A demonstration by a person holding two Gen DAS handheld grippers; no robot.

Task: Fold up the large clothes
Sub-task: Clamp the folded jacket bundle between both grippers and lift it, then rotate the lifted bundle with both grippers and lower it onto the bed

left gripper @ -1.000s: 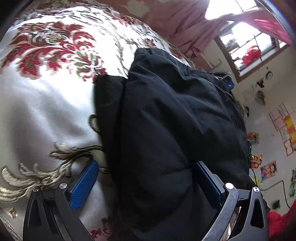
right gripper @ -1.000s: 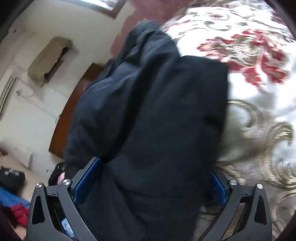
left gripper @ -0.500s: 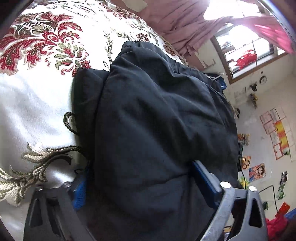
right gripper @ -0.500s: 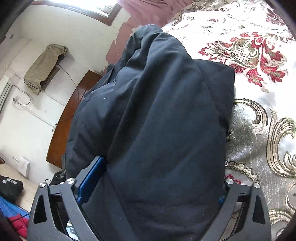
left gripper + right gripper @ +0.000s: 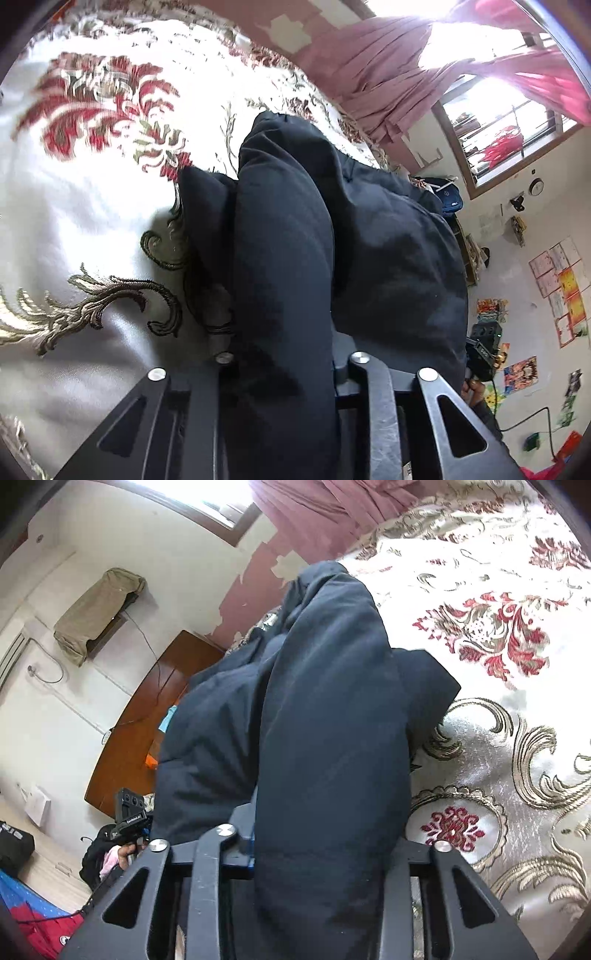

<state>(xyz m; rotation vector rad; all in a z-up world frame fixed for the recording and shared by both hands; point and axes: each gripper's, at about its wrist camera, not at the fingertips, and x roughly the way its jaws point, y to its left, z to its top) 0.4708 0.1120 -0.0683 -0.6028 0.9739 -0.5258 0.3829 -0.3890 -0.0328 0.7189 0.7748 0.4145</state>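
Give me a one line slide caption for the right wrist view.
Right tongs, jaws just closed, pinch a ridge of the dark padded garment lying on the floral bedspread.

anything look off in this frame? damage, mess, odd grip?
Grips look fine: both grippers, left and right, have just closed on bunched folds of the dark garment. One oddity: wall paint beside the pink curtain is peeling in patches. Bedspread looks unspoiled.
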